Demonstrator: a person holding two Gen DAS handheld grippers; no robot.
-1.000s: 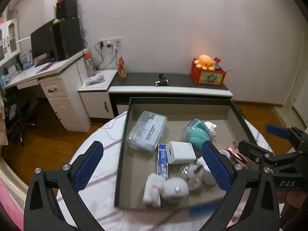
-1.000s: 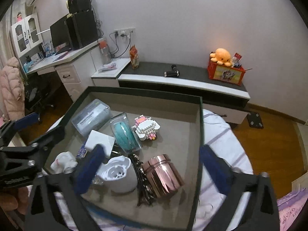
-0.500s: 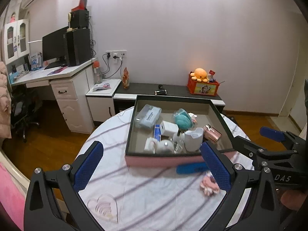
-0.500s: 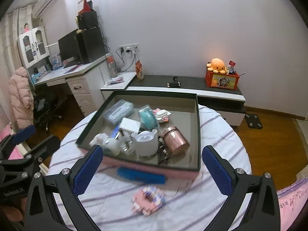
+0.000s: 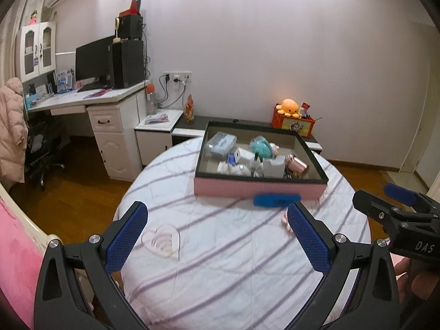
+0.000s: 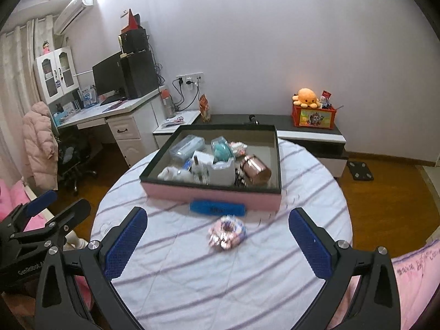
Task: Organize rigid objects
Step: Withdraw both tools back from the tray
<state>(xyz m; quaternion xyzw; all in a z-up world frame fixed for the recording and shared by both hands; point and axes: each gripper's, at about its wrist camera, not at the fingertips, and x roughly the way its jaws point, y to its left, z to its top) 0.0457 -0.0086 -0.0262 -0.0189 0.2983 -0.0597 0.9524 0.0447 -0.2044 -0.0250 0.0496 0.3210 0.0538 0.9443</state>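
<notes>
On round table point(image 6: 316, 181): one pink tray point(image 6: 211, 192) at 12 o'clock, one blue bar point(image 6: 217, 208); scrunchie point(image 6: 227, 233) fully visible only from right wrist, heart coaster point(image 5: 162, 240) only from left. Left gripper point(image 5: 217, 236), right gripper point(image 6: 217, 243) both spread apart, empty.

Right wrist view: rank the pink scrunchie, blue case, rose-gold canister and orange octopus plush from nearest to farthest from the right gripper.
1. Pink scrunchie, on the cloth just ahead of the right gripper.
2. Blue case, against the box front.
3. Rose-gold canister, inside the box.
4. Orange octopus plush, by the far wall.

On the table point(image 6: 192, 288) the tray point(image 6: 211, 192) sits at the far side, with the case point(image 6: 217, 208) just before its front wall, the scrunchie point(image 6: 227, 233) nearer than the case, and the heart coaster point(image 5: 162, 240) well to the left.
</notes>
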